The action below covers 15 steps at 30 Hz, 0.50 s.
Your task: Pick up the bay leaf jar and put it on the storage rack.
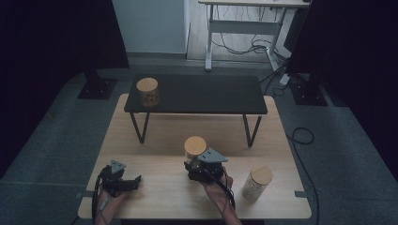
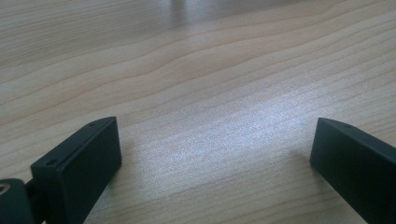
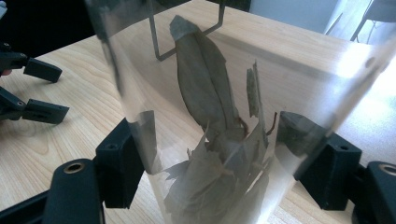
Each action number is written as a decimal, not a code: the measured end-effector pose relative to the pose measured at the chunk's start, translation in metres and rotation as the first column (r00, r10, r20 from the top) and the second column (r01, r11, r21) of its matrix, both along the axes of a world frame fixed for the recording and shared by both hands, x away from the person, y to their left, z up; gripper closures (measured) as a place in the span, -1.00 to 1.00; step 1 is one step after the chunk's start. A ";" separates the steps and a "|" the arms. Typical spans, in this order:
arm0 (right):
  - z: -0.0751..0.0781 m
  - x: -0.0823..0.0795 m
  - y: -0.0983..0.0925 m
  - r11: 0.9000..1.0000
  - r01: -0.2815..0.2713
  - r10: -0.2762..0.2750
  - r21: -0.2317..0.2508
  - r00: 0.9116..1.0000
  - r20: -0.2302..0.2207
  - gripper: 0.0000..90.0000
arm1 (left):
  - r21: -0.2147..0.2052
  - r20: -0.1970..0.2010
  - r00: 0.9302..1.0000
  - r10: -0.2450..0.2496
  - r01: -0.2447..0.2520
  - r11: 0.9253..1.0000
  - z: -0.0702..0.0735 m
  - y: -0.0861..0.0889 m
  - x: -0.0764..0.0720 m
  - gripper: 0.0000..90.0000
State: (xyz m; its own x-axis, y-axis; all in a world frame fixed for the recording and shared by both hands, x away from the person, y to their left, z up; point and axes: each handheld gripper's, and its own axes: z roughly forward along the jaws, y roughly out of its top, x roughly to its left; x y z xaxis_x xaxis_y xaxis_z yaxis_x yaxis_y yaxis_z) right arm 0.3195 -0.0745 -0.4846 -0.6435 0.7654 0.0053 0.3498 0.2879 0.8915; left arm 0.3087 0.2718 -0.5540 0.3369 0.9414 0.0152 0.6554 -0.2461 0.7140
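The glass jar of dried leaves [image 3: 219,116] stood clamped between the right gripper's [image 3: 210,158] jaws, while the left gripper [image 2: 215,154] lay released alongside.

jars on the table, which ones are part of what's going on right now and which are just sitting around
In use:
- jar of dried leaves, clamped by the right gripper
- black shelf, probably where it goes

Lying about:
- jar on the shelf
- jar at the table's right
- left gripper, open over bare wood
- desk behind
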 end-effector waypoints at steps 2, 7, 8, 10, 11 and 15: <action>0.002 0.000 0.000 1.000 0.002 -0.002 -0.001 1.000 0.000 -0.44 | 0.000 0.000 1.000 0.000 0.000 1.000 0.000 0.000 0.000 -0.96; 0.006 0.001 0.000 1.000 0.004 -0.004 -0.001 1.000 0.004 -0.44 | 0.000 0.000 1.000 0.000 0.000 1.000 0.000 0.000 0.000 -0.96; 0.008 0.002 0.000 1.000 0.002 -0.002 -0.003 1.000 0.007 -0.44 | 0.000 0.000 1.000 0.000 0.000 1.000 0.000 0.000 0.000 -0.96; 0.010 0.002 0.000 1.000 0.004 -0.004 0.000 1.000 0.007 -0.44 | 0.000 0.000 1.000 0.000 0.000 1.000 0.000 0.000 0.000 -0.96; 0.010 0.003 0.000 1.000 0.005 -0.005 0.002 1.000 0.005 -0.44 | 0.000 0.000 1.000 0.000 0.000 1.000 0.000 0.000 0.000 -0.96; 0.012 0.004 -0.001 1.000 0.009 -0.009 0.004 1.000 0.000 -0.44 | 0.000 0.000 1.000 0.000 0.000 1.000 0.000 0.000 0.000 -0.96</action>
State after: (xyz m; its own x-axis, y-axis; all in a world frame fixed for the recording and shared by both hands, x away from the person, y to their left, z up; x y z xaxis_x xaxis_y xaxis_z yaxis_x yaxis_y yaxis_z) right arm 0.3231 -0.0753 -0.4724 -0.6363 0.7714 0.0087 0.3525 0.2807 0.8927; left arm 0.3087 0.2718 -0.5540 0.3370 0.9414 0.0151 0.6554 -0.2461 0.7141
